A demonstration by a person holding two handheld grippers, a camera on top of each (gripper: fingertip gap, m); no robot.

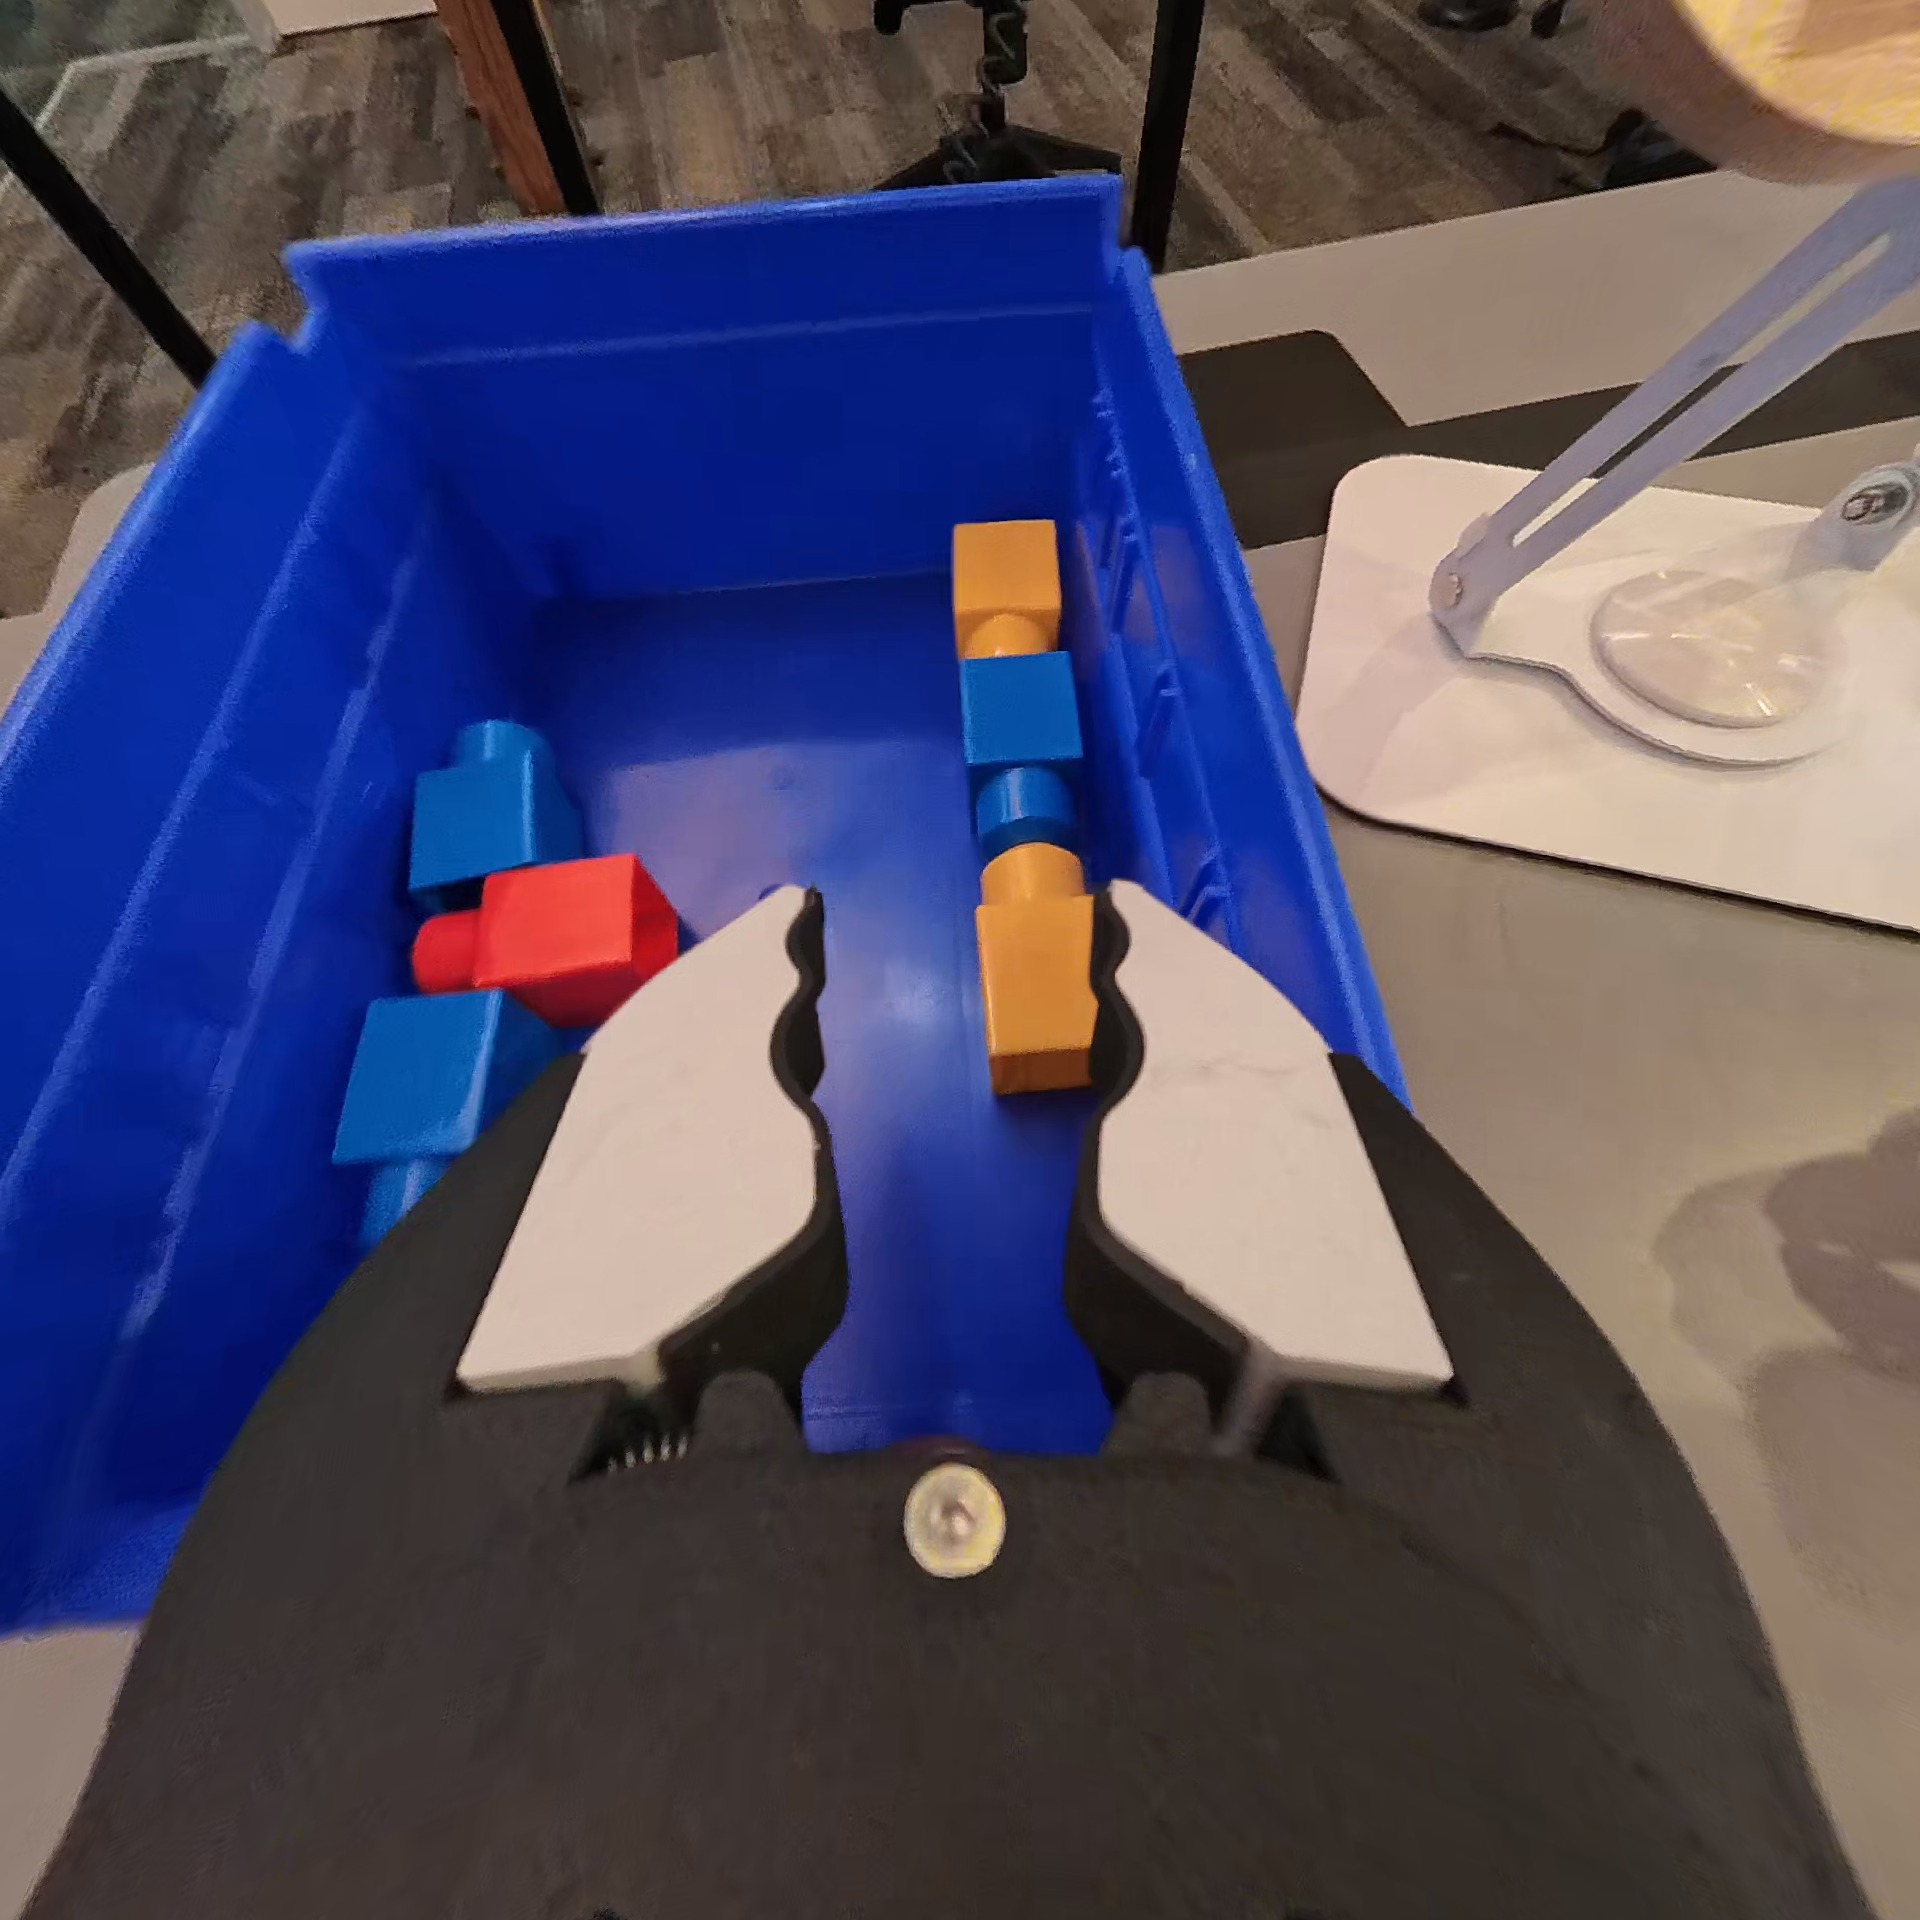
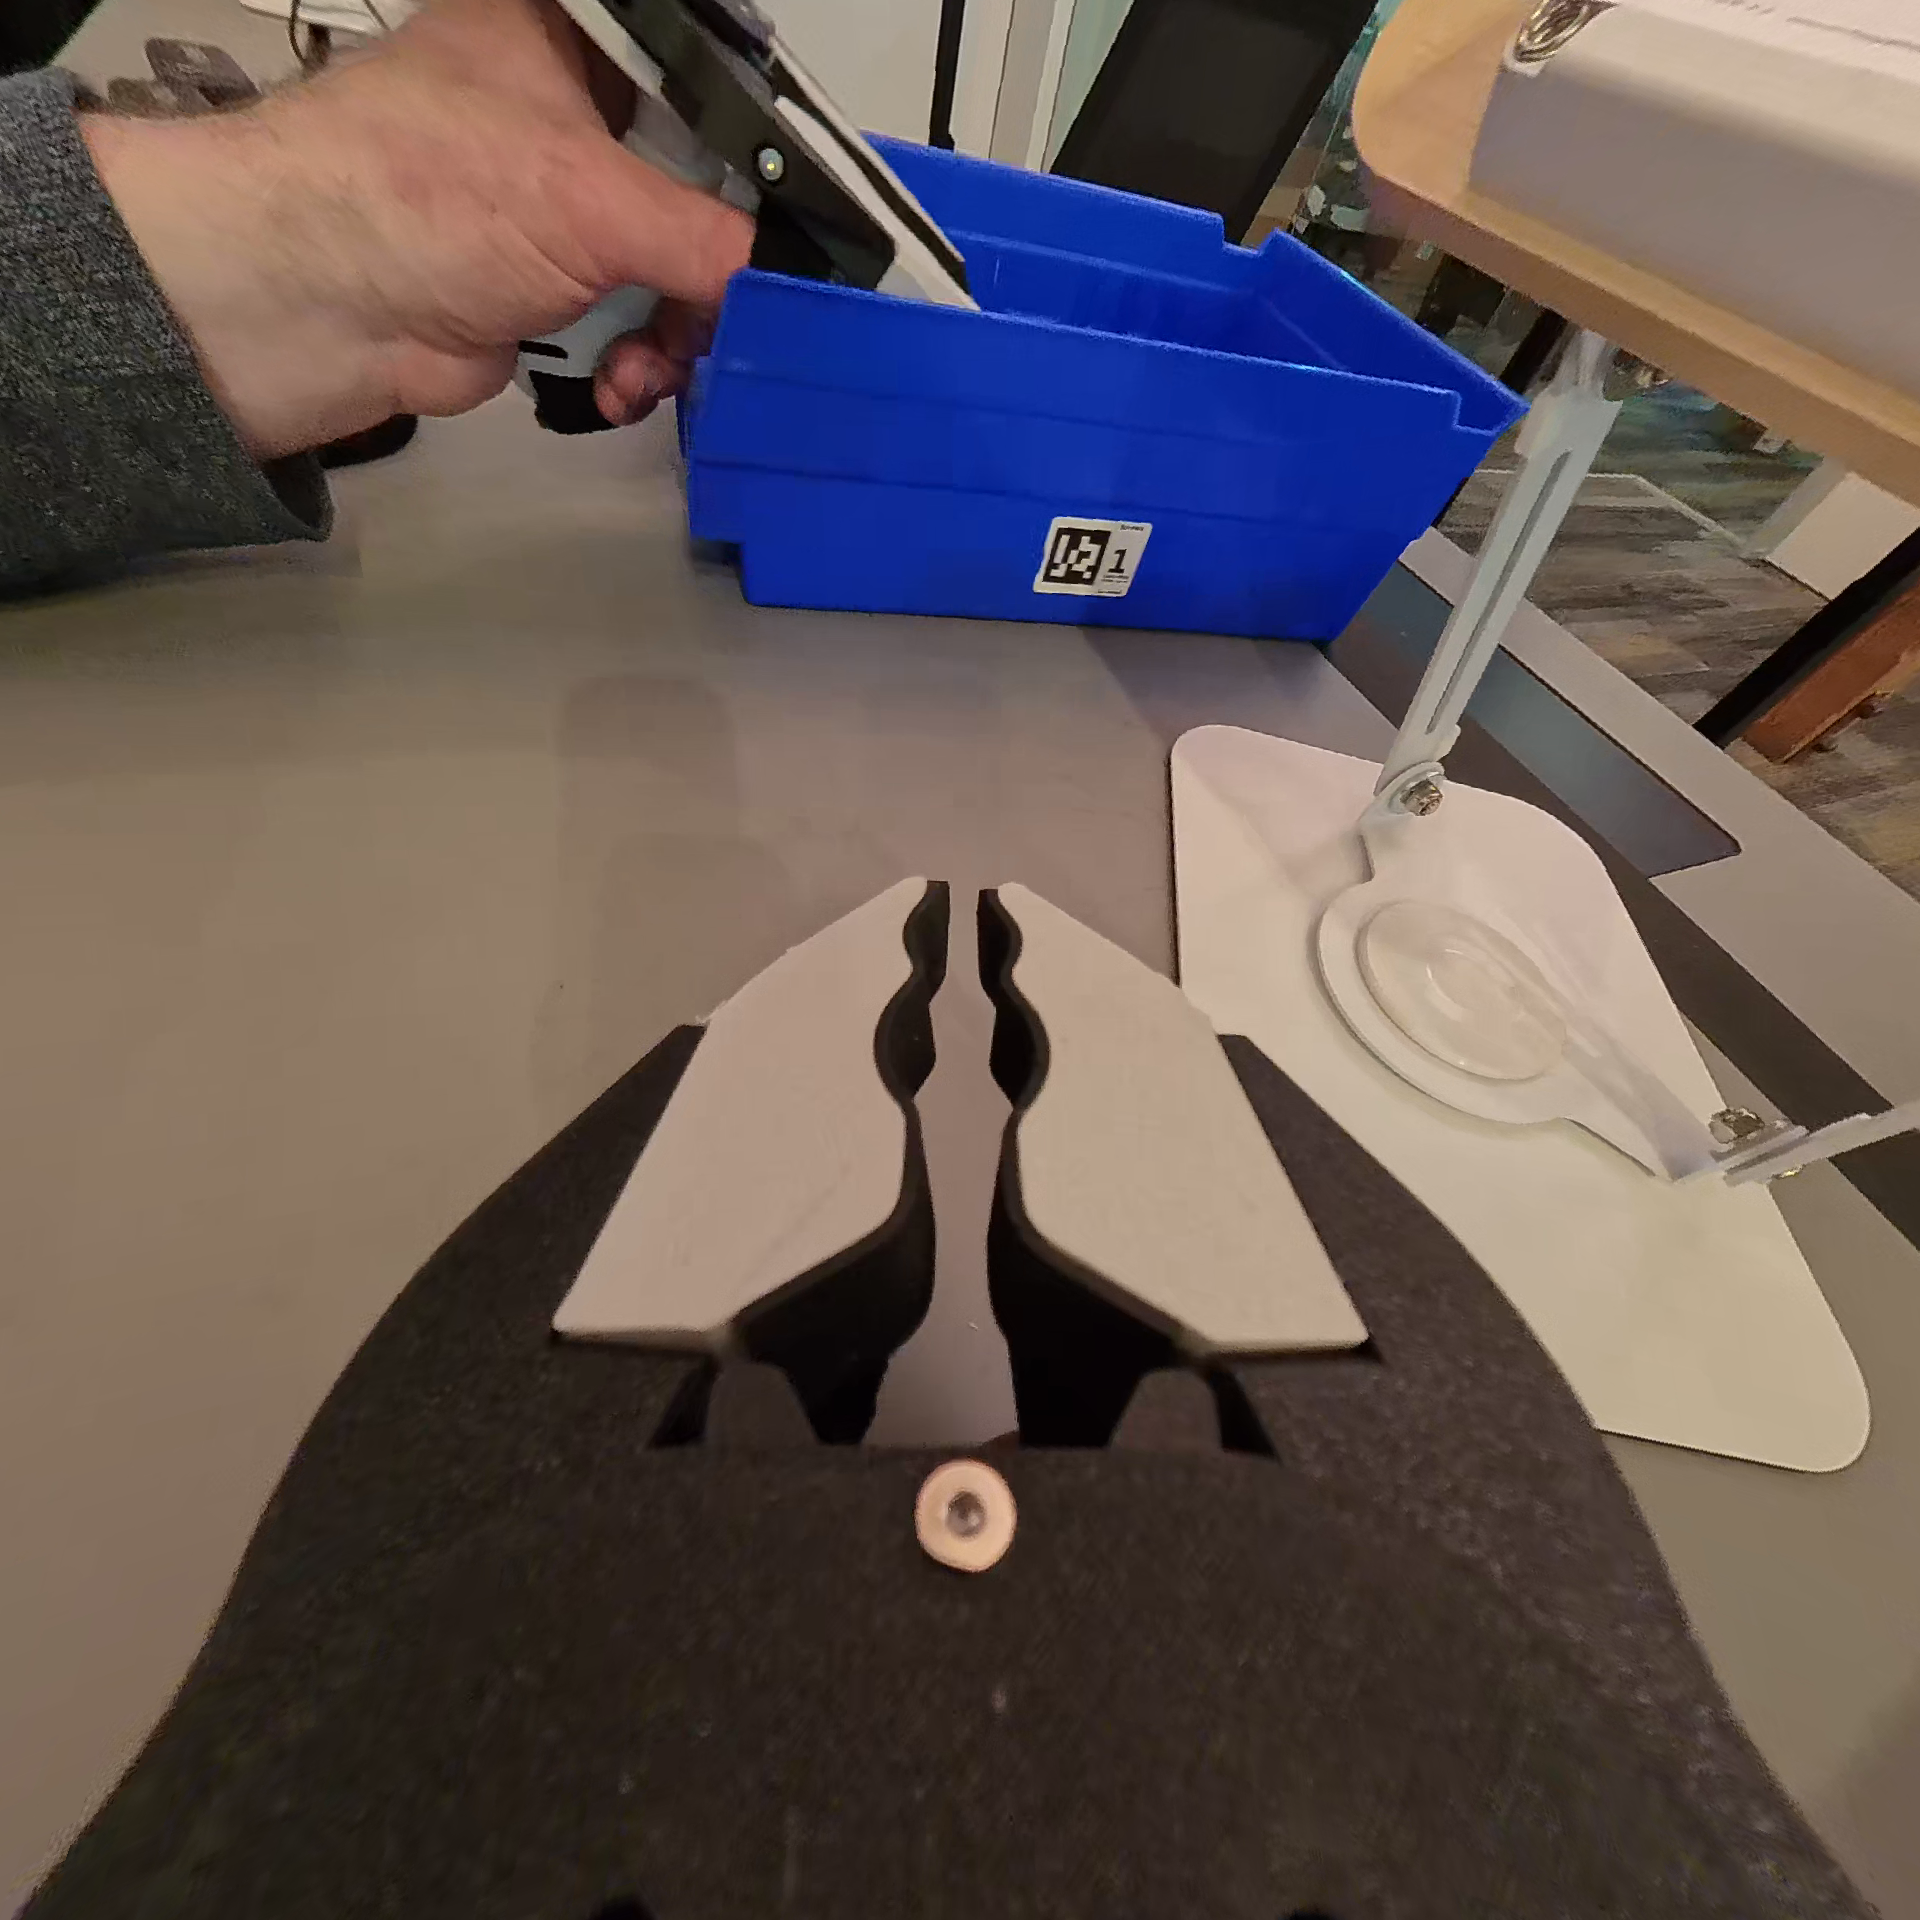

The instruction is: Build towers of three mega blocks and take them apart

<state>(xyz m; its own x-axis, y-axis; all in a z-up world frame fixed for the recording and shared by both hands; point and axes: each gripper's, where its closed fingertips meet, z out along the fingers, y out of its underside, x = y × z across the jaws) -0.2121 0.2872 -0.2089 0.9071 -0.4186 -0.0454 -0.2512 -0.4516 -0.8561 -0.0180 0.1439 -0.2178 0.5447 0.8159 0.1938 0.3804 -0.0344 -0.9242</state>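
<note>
Over the blue bin [image 1: 727, 343], the left gripper [image 1: 961, 904] hangs wide open and empty, beside an orange block [image 1: 1037, 987] (six loose blocks inside). Right gripper [image 2: 963, 894] nearly closed, empty, above table [image 2: 312, 831]. Step judged: picking; next, centre and close.

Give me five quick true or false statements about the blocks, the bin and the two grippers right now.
1. The left gripper is open above the blue plastic bin. True.
2. The single red plastic block lies against the bin's right wall. False: it lies on the left, among blue blocks.
3. The right gripper grips an orange block. False: it is nearly closed and empty, over the grey table.
4. Two orange blocks are in the bin. True.
5. The bin stands on the white stand base. False: it stands on the table.
</note>
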